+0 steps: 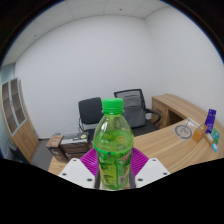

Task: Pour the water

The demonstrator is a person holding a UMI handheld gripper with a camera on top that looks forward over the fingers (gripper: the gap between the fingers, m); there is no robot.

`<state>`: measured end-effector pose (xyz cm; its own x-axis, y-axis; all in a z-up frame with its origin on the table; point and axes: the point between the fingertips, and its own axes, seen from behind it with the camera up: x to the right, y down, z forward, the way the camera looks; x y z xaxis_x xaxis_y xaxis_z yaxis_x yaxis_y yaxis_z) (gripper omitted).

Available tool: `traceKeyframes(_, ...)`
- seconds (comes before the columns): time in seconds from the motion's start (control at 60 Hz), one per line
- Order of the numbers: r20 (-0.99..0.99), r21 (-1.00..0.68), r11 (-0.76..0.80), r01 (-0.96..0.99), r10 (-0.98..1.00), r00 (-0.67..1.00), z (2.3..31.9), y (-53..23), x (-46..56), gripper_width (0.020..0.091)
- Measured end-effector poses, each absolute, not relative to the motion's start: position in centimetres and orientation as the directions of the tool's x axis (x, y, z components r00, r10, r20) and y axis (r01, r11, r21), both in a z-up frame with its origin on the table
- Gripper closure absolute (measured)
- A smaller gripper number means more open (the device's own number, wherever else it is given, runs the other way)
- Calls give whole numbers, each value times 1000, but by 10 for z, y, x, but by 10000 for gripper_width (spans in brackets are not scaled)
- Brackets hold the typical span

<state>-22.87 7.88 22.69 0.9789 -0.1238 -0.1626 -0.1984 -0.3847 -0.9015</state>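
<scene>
A green plastic bottle (112, 148) with a green cap is held upright between the 2 fingers of the gripper (112, 172), whose magenta pads (88, 161) are pressed against its sides. Beyond it, a black office chair (128, 110) and a wooden desk (170, 140) are seen.

1 view only, from the camera mounted on the hand-held gripper (111, 172), looking forward along its 2 fingers (78, 170). The lens sits very close to the green bottle (112, 145), which fills the near centre between the fingers. The view faces level across the room toward a black office chair (128, 104), the desk (185, 135) to the right and white walls (70, 60) beyond. Wide-angle curvature is evident. No 2nd view, so no overlap.
</scene>
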Motion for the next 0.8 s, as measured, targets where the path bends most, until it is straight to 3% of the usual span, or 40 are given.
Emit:
traceKeyframes(0.083,-13,-925,-375,-71,-153,988,222,81,-195,682)
traceKeyframes(0.217,-19,-936,-345,-74,-160,987,202,85,-161,683)
traceKeyframes(0.433,9,-908,-415,-66,-176,984,118,88,-106,681)
traceKeyframes(0.6,-47,-911,-399,-100,-140,989,70,93,-102,676)
traceKeyframes(0.8,-70,-956,-279,-90,-79,994,77,83,-107,625)
